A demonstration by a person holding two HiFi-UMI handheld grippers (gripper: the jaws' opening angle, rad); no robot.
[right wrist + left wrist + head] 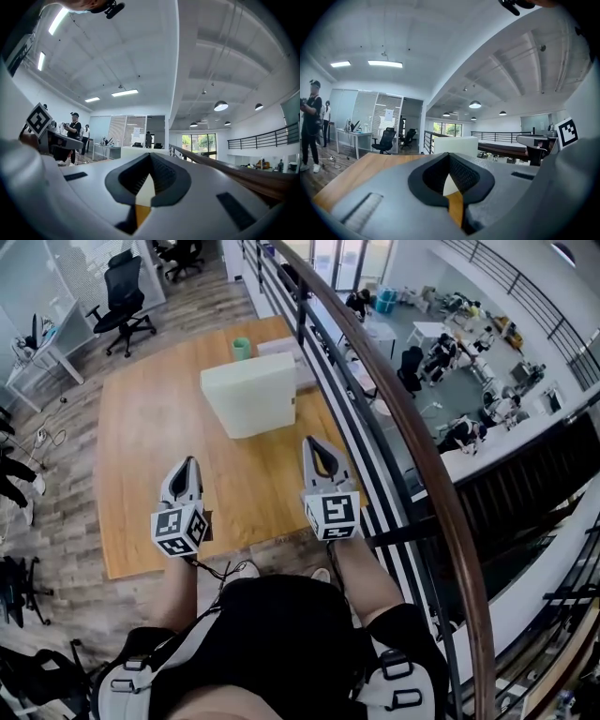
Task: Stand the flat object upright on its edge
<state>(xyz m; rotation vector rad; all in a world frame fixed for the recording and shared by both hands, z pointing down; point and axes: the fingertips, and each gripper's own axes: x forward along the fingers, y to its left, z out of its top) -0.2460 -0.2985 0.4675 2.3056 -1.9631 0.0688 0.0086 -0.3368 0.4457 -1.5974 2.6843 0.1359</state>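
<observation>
A pale rectangular wooden table [141,474] stood on a grey-brown plank floor [56,521] of an open office loft. A white, thick, flat foam slab [251,393] appeared to stand upright on its edge at the far middle of the tabletop. Just behind the slab sat a small green cup [242,348]. To the right of the slab ran a dark metal railing with a brown wooden handrail [412,437], with a lower office level beyond it. Far left of the slab, behind it, stood a black office chair [122,301].

The left gripper [190,462] hung above the table on the near side of the slab, pointing roughly level, jaws pressed together with nothing between them. The right gripper [309,441] hung likewise, nearer the slab's right corner, jaws together and empty.
</observation>
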